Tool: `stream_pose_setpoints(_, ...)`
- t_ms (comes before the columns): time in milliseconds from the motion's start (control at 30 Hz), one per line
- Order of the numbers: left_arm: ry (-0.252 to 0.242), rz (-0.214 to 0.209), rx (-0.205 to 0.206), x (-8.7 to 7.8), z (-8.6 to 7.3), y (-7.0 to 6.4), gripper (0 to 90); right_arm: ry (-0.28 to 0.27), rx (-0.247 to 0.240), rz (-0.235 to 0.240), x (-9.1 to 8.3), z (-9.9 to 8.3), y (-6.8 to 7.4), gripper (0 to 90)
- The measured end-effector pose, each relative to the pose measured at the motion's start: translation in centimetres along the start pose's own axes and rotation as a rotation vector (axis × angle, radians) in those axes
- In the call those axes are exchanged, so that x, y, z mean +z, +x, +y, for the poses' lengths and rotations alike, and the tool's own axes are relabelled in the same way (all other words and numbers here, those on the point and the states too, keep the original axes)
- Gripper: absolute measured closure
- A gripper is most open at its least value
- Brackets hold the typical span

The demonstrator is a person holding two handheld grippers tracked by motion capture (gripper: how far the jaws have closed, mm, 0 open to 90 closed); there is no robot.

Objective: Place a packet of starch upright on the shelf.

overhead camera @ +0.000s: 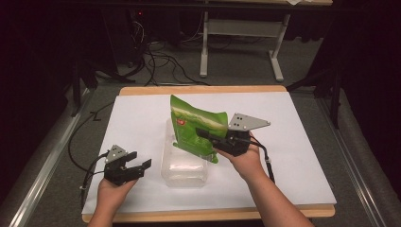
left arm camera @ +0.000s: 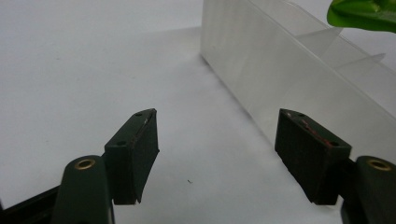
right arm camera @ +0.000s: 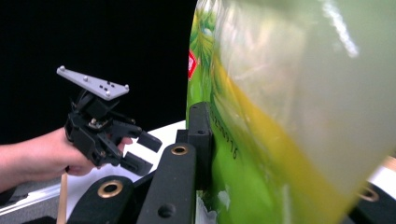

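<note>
- Two handheld grippers are working over a white sheet covering a wooden tabletop, seen from the high view.
- The right gripper is clamping a green snack bag near its lower edge and holding it tilted in the air, around the middle of the tabletop.
- In the right gripper view, a black jaw is pressing against the bag's glossy green and yellow face, with the film pinched between the jaws.
- The bag's bottom corner is hanging just above a clear plastic container, which is sitting on the sheet toward the near edge, slightly left of centre.
- The left gripper is resting low near the near-left corner, to the left of the container and apart from it, its jaws spread wide and gripping nothing.
- In the left gripper view, the parted jaws are framing bare white sheet, with the container's translucent wall running past on the right and a sliver of green bag showing above it.
- A person's hand is gripping the left tool from the near edge.
</note>
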State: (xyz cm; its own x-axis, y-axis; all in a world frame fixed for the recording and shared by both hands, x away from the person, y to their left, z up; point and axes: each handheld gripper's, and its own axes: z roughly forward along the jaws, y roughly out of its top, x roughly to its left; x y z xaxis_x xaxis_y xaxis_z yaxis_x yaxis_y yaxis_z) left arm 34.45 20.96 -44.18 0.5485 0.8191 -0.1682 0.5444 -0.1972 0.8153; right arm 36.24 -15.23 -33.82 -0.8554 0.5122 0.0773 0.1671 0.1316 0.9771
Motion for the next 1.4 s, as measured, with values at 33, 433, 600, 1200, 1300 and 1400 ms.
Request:
stream_pose_setpoints(33, 0.001, 0.000, 0.000, 0.1, 0.0, 0.0, 30.1, -0.001, 0.000, -0.001, 0.1, 0.1, 0.0, 82.8)
stream_pose_setpoints(433, -0.003, 0.010, -0.003, 0.0, 0.0, 0.1, 30.0, -0.002, -0.035, 0.058, 0.7, 0.8, 1.4, 82.9)
stream_pose_setpoints(600, -0.009, 0.011, -0.011, -0.2, 0.0, 0.1, 30.0, -0.005, -0.042, 0.080, 0.9, 0.8, 1.6, 83.0)
stream_pose_setpoints(1200, -0.003, 0.019, -0.010, -0.1, -0.1, 0.2, 30.0, 0.051, -0.040, 0.165, 1.7, -1.0, 0.8, 83.1)
stream_pose_setpoints(1300, -0.002, 0.022, -0.011, -0.1, -0.1, 0.2, 30.0, 0.063, -0.038, 0.174, 2.0, -1.2, 0.5, 83.1)
stream_pose_setpoints(1400, -0.001, 0.025, -0.012, -0.2, -0.1, 0.3, 30.0, 0.080, -0.030, 0.194, 2.6, -1.4, 0.5, 83.1)
